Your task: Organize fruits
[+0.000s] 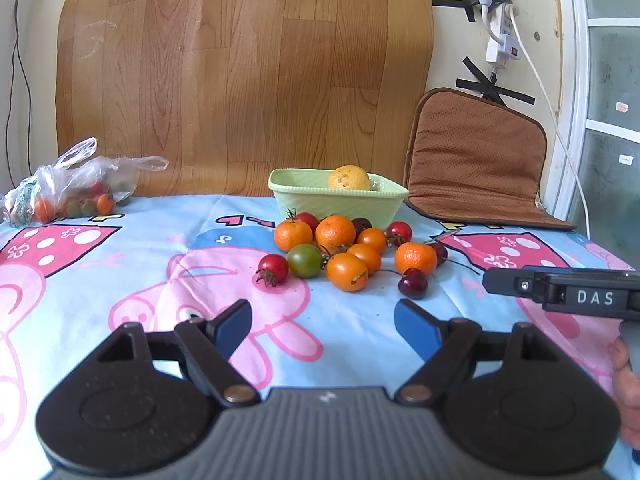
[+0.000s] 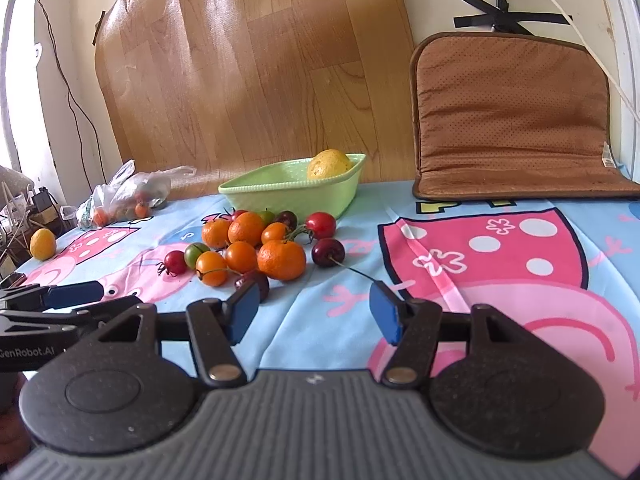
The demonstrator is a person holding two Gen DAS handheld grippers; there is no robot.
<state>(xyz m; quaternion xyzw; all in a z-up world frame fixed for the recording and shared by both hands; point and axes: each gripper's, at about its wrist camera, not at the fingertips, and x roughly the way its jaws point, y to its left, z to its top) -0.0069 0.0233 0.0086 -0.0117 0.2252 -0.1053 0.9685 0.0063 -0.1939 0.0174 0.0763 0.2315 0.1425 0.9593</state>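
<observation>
A pile of small fruits lies on the cartoon tablecloth: mandarins (image 1: 415,258) (image 2: 281,260), orange tomatoes (image 1: 346,272), a green tomato (image 1: 304,261), red tomatoes (image 1: 273,269) (image 2: 321,225) and dark cherries (image 1: 413,283) (image 2: 328,253). Behind it stands a light green bowl (image 1: 340,202) (image 2: 292,196) holding a yellow lemon (image 1: 349,178) (image 2: 329,164). My left gripper (image 1: 322,322) is open and empty, just short of the pile. My right gripper (image 2: 312,312) is open and empty, near the front cherry; it shows in the left wrist view (image 1: 568,290).
A plastic bag (image 1: 68,188) (image 2: 124,196) with more fruit lies at the far left. A second lemon (image 2: 43,244) sits at the left table edge. A brown cushion (image 1: 476,160) (image 2: 516,120) leans on the wall at the back right. A wood-pattern sheet covers the wall.
</observation>
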